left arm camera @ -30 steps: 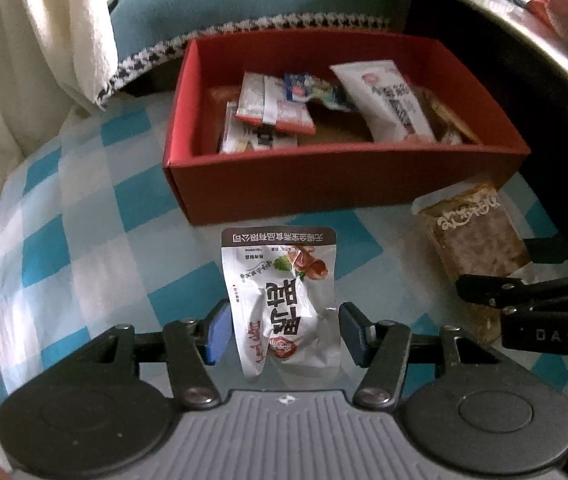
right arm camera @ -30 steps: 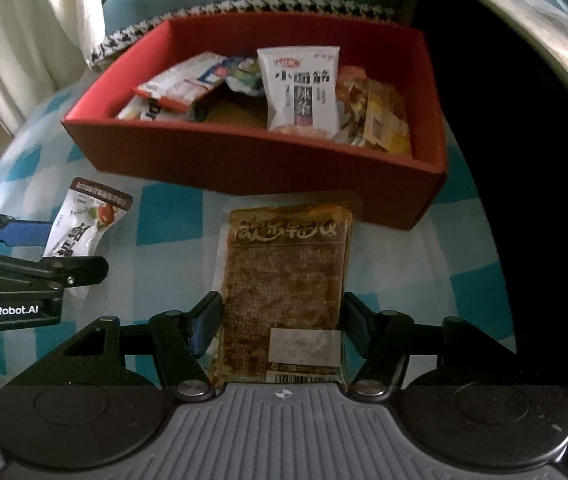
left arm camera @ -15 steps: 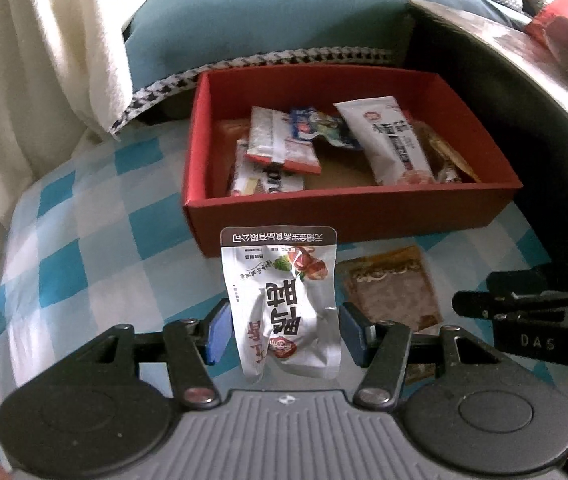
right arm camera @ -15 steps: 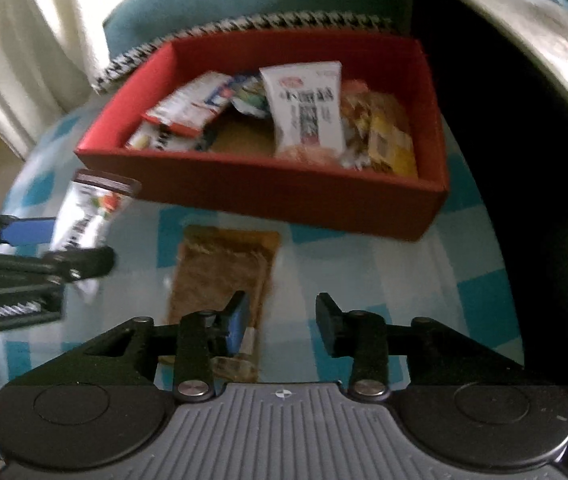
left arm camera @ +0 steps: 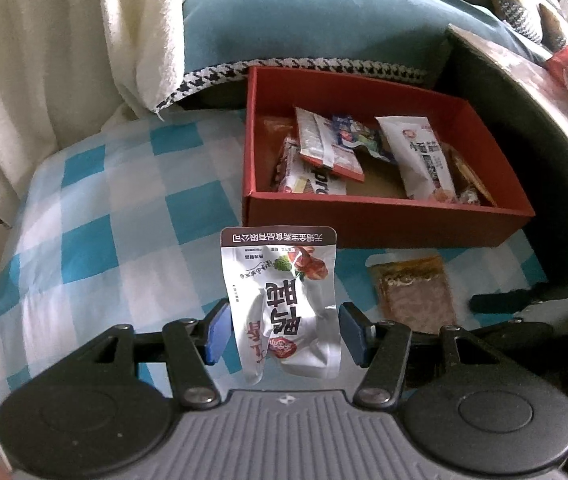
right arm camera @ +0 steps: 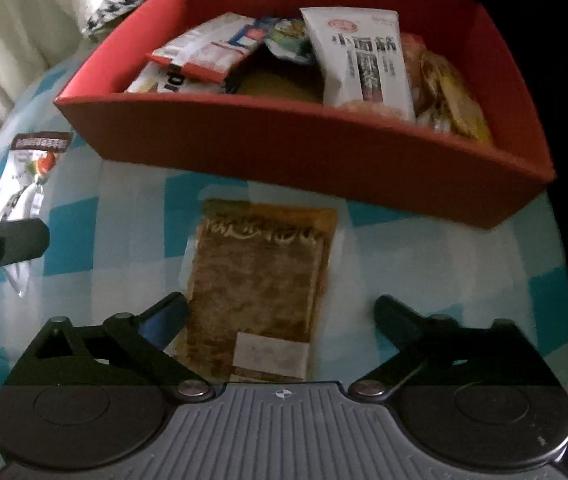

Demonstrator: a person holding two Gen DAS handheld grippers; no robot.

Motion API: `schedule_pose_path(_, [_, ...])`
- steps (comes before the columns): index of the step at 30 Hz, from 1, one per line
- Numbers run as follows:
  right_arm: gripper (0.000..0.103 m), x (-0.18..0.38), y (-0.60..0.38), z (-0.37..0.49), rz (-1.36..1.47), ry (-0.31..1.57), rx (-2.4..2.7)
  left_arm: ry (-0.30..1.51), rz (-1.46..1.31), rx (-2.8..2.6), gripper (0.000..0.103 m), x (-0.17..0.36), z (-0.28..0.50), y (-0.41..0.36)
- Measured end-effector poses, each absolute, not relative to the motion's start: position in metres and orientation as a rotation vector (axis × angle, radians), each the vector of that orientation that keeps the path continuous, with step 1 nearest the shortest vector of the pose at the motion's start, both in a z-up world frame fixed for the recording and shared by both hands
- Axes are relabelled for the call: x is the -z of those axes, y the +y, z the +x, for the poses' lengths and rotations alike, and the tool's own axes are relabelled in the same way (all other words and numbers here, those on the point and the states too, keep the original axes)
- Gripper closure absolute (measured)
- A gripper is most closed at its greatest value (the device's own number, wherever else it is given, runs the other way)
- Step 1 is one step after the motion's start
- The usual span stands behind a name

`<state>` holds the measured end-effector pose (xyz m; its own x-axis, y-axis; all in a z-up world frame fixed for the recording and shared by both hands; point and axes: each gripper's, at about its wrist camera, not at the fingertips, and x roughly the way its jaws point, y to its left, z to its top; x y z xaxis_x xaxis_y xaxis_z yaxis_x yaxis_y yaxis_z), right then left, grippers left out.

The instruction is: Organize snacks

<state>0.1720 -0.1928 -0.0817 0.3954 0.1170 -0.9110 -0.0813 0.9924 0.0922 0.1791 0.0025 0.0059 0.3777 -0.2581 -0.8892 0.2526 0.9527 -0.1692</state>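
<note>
Left gripper [left arm camera: 284,330]: jaws clamped on a silver snack pouch [left arm camera: 284,304], held upright above the cloth, its dark printed band uppermost. The same pouch [right arm camera: 27,184] showed at the left edge of the right wrist view, in front of the box's left corner.

Right gripper [right arm camera: 279,320]: jaws opening, spread wide, nothing pressed between them. The brown flat packet [right arm camera: 261,276] lay on the cloth between the fingers, close beside the left one and clear of the right.

Brown flat packet [left arm camera: 414,292], left wrist view: flat on the cloth, just in front of the box's near wall, right of the silver pouch.

Blue-and-white checked cloth [left arm camera: 115,216]: covered the surface under everything.

Red box [left arm camera: 384,220]: open-topped, standing on the cloth beyond both packets. Contents: a white packet with dark lettering [right arm camera: 362,60], a red-and-white packet [right arm camera: 203,54], a blue-green packet [right arm camera: 288,38], yellow-orange packets [right arm camera: 448,96] at the right end; the pile overlapped.

Beyond the box: teal cushion [left arm camera: 324,20] with houndstooth trim; cream fabric [left arm camera: 63,40] to the left.
</note>
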Motion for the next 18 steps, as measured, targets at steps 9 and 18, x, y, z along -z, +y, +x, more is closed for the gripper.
schedule_pose_path(9, [0.006, 0.087, -0.172, 0.161, -0.107, 1.091, -0.147, 1.143, -0.005, 0.312, 0.052, -0.005, 0.179, 0.004])
schedule_pose_path(18, [0.03, 0.072, -0.191, 0.141, -0.054, 1.097, -0.192, 1.138, 0.008, 0.339, 0.052, -0.007, 0.179, 0.002])
